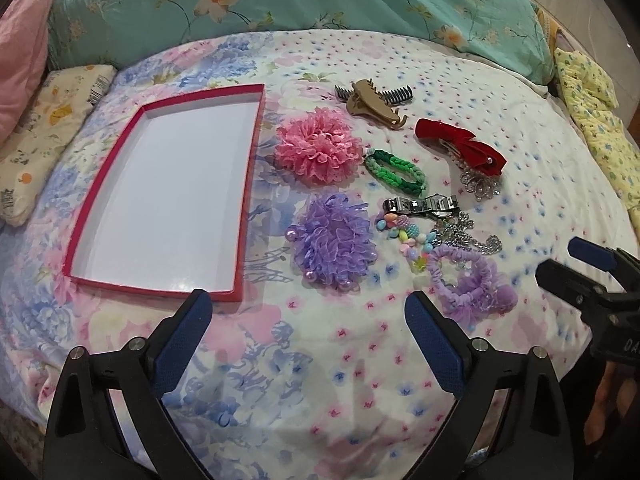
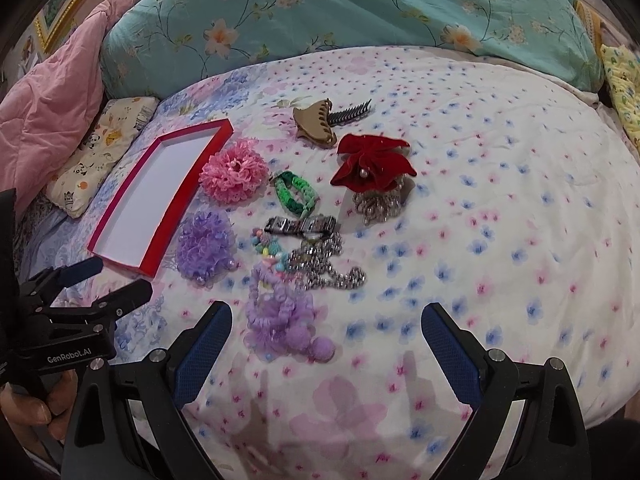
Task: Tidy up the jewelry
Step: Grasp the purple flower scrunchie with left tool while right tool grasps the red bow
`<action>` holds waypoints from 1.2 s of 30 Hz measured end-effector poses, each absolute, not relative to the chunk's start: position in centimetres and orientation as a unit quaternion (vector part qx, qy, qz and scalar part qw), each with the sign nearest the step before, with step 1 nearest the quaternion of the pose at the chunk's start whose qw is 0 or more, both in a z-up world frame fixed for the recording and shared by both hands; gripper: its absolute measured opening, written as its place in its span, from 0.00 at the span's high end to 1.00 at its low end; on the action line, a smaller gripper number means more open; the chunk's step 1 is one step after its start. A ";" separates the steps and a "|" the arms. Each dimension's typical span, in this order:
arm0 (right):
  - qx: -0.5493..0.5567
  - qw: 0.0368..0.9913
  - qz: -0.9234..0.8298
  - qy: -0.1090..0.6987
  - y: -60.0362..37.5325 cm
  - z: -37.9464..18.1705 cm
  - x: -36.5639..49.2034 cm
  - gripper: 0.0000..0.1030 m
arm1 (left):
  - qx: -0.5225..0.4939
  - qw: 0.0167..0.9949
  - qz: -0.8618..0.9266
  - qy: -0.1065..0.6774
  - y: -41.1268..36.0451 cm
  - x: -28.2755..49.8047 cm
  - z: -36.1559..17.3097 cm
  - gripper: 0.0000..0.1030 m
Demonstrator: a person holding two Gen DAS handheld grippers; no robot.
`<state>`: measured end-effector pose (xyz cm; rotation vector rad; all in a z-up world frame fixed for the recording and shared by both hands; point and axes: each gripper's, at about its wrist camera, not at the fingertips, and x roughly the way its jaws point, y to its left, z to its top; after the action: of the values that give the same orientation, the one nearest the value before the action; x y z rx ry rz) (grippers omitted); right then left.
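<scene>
Red box (image 1: 256, 128) lies flat, long axis running away from left tongs (image 1: 308, 316)

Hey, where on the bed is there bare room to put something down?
Free: inside the red box, which is empty; the bedspread right of the red bow, out to the yellow pillow; and the near strip in front of both grippers. Crowded: between the box and bow, where the pink scrunchie, green bracelet, watch and chain lie close.
</scene>
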<state>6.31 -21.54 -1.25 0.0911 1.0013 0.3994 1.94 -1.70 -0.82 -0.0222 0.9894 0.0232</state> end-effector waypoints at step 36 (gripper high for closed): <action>0.113 0.848 0.175 0.487 -22.5 -4.1 19.7 0.82 | -0.060 0.865 -0.071 0.493 -0.5 7.8 -2.7 0.89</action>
<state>19.67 -22.46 -4.06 0.2389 1.0271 0.3694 7.84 -0.48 -2.70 -0.1248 1.0335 -0.1490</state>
